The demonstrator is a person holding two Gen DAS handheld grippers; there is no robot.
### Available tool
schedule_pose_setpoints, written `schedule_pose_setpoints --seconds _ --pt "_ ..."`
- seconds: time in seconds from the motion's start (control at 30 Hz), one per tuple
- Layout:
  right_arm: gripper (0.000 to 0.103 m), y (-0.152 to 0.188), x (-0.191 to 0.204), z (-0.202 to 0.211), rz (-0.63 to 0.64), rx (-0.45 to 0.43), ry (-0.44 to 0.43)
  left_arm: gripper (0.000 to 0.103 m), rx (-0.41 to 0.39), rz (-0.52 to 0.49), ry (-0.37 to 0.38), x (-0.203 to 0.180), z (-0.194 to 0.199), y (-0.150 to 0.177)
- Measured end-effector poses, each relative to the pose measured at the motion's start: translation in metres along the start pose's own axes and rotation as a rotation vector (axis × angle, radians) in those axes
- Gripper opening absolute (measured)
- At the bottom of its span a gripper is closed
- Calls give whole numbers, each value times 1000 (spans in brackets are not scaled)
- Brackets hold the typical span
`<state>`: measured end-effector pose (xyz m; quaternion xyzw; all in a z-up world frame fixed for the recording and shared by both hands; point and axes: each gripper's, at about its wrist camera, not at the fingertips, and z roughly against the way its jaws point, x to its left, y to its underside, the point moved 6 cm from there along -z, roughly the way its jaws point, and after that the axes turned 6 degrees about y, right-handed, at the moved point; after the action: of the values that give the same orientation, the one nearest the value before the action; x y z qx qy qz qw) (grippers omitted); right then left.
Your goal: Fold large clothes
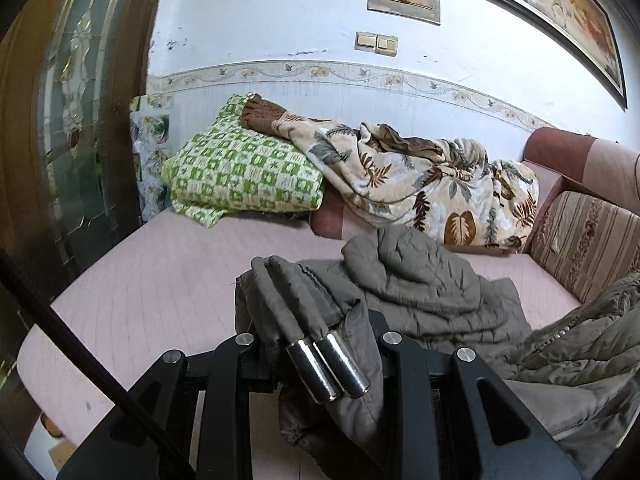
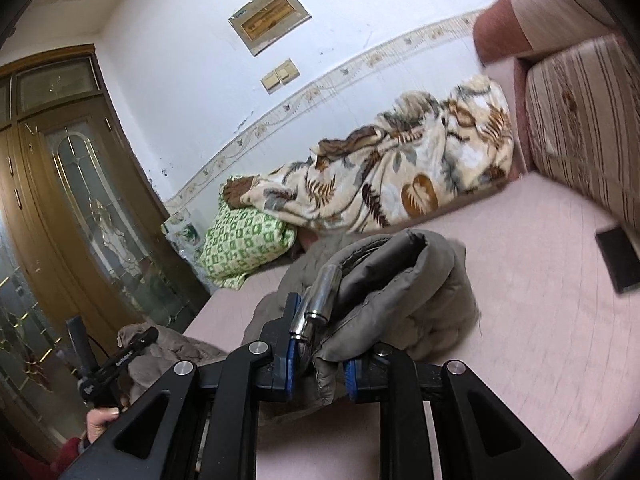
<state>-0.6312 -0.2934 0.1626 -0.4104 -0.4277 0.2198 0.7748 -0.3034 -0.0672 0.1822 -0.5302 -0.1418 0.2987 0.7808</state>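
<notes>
My biggest worry is slippage: each tool pinches only a thick bunched edge of the grey-brown quilted padded jacket (image 1: 424, 292), and the slick shell could slide out of either grip while the bulk hangs between them. My left tool (image 1: 320, 344) is clamped on a fold near the zipper edge, with two shiny metal cylinders (image 1: 328, 368) lying across it; these could swing or snag. My right tool (image 2: 316, 344) is closed on another rolled edge, with a similar metal piece wedged beside the cloth. If I pull unevenly, the jacket may twist and fold crooked. It could also drag against the leaf-patterned beige blanket (image 1: 420, 184) or the small dark flat object (image 2: 618, 260) on the pale pink sofa-bed seat (image 1: 160, 280). The jacket looks puffy, crumpled and partly raised, its far part resting on the seat.
</notes>
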Motion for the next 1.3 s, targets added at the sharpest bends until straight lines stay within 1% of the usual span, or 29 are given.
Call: schedule_pose_setpoints --seconds 0.07,0.17,0.3,0.4,0.47,0.5,0.53,0.57,0.6,0.67,0.73,0.8,0.9,1.0,1.07,1.1,1.13,1.17,1.2,1.23,1.27,1.3 --pt "19 -18 2 -15 24 -13 24 27 5 -9 -1 -3 -15 -16" --pt "19 -38 2 -34 31 -24 36 29 14 -5 4 -4 -42 -40" --pt "19 -68 0 -70 38 -34 55 31 46 27 11 -3 -89 -67" --pt "19 -88 -4 -104 30 -29 63 35 89 80 45 0 -125 -83" --pt "19 -97 -8 -125 22 -21 71 45 139 141 80 6 -155 -92" --pt "19 -102 -11 -138 14 -14 76 48 156 162 97 8 -165 -94" --pt "19 -106 -15 -153 8 -6 84 53 177 185 114 11 -179 -97" --pt "19 -108 -19 -163 4 0 90 56 197 213 122 17 -193 -101" --pt "19 -111 -25 -179 0 10 102 57 205 228 126 20 -201 -103" --pt "19 -114 -35 -205 -11 26 123 66 217 259 133 29 -218 -108" --pt "19 -115 -44 -226 -15 42 146 71 198 270 102 40 -228 -116" --pt "19 -116 -53 -245 -28 57 168 71 161 261 66 50 -230 -126" --pt "19 -117 -69 -272 -53 81 205 71 135 261 41 68 -229 -138" --pt "19 -116 -85 -294 -77 98 247 71 115 247 29 77 -223 -139" --pt "19 -115 -95 -310 -85 119 283 71 104 213 22 74 -219 -134" --pt "21 -114 -99 -316 -93 126 292 71 106 197 27 70 -218 -132" --pt "24 -112 -104 -325 -104 152 300 71 110 179 37 64 -218 -128" --pt "31 -109 -111 -334 -126 189 301 71 113 166 44 58 -216 -125" --pt "45 -108 -115 -337 -146 200 301 71 119 147 56 49 -216 -120" --pt "54 -108 -121 -336 -172 198 302 71 128 124 74 38 -215 -115" --pt "74 -110 -128 -332 -206 198 301 71 138 103 93 28 -216 -111" --pt "80 -113 -132 -327 -233 196 283 71 147 86 106 19 -216 -107"
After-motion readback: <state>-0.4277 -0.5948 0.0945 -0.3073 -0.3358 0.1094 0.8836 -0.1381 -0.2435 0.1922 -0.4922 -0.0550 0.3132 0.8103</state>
